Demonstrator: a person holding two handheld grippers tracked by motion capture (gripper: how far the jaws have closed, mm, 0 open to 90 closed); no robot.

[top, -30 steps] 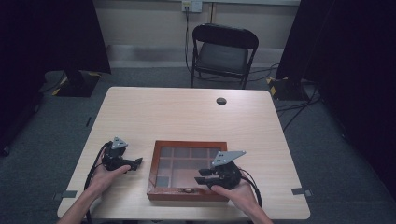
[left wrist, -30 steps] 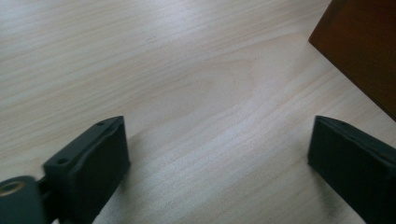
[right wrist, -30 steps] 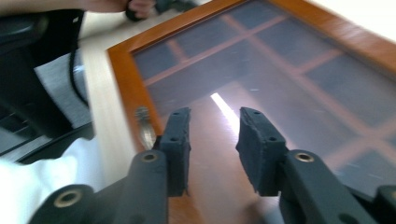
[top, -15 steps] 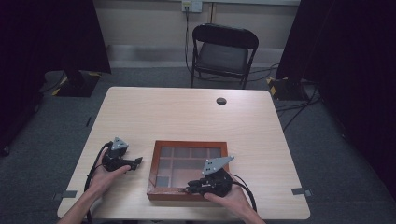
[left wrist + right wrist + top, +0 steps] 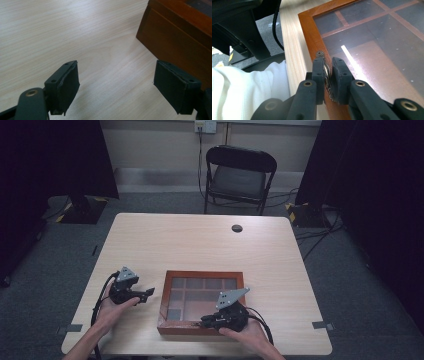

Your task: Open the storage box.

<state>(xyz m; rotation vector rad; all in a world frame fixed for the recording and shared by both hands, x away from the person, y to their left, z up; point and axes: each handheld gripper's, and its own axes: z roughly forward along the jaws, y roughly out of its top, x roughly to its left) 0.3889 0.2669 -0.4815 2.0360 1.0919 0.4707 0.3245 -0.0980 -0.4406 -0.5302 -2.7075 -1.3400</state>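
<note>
A brown wooden box (image 5: 202, 274) with a glass lid over several compartments lies at the table's near middle. At its front rim, my right gripper (image 5: 206, 321) points left. In the right gripper view, this right gripper (image 5: 328, 68) is shut on a small ornate metal latch (image 5: 320, 53) on the box's front frame (image 5: 309, 32). My left gripper (image 5: 149, 293) rests on the table just left of the box, pointing at it. In the left gripper view, the left gripper (image 5: 116, 82) is open with bare tabletop between its jaws, and the box's side wall (image 5: 180, 37) is close on the right.
A black grommet hole (image 5: 237, 228) sits at the table's far middle. A black folding chair (image 5: 240, 175) stands beyond the far edge. A white sleeve (image 5: 244, 92) shows beside the box in the right gripper view. Cables trail from both grippers toward the near edge.
My right gripper has moved left and toward the near edge, down onto the box's front rim. The left gripper has stayed put.
</note>
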